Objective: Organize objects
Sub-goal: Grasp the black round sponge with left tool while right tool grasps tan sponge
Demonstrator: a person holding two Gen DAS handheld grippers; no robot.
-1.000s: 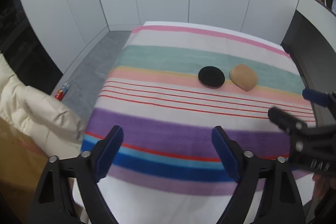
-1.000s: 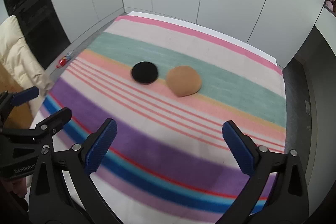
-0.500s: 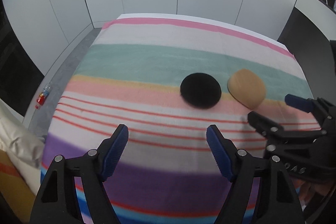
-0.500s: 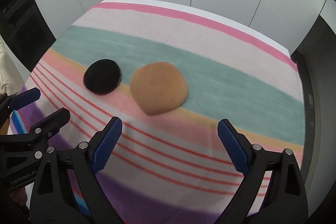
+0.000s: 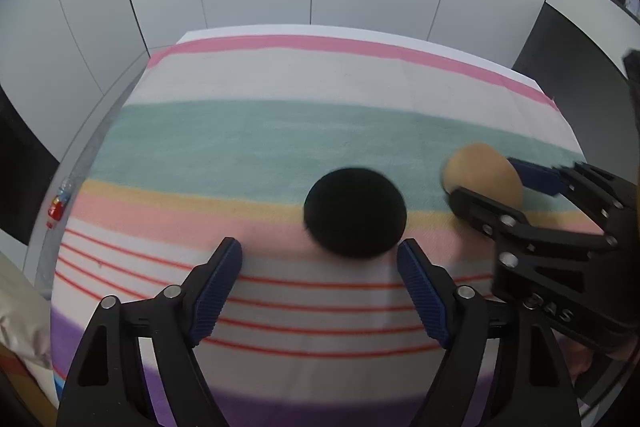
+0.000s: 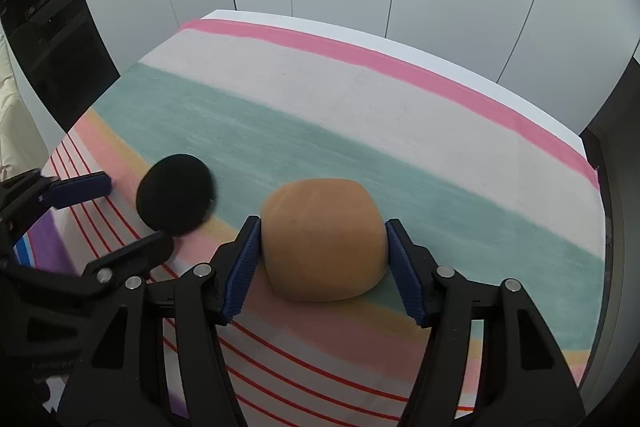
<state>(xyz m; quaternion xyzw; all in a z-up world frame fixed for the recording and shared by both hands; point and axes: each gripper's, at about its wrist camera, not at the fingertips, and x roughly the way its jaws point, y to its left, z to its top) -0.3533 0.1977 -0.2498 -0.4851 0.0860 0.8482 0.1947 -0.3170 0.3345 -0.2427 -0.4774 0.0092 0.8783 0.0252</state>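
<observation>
While its jaws are closing, the right gripper (image 6: pixel 322 263) has both blue pads against the tan pad (image 6: pixel 324 239) on the striped cloth (image 6: pixel 360 147). Judged step: grasping; next comes a lift. With jaws opening and nothing between them, the left gripper (image 5: pixel 320 281) sits just short of the black pad (image 5: pixel 355 213).

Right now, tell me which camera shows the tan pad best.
Right wrist view: the tan pad fills the centre between the closing right tool, pads touching both sides. Left wrist view shows it small at the right edge, partly hidden by that tool.
</observation>
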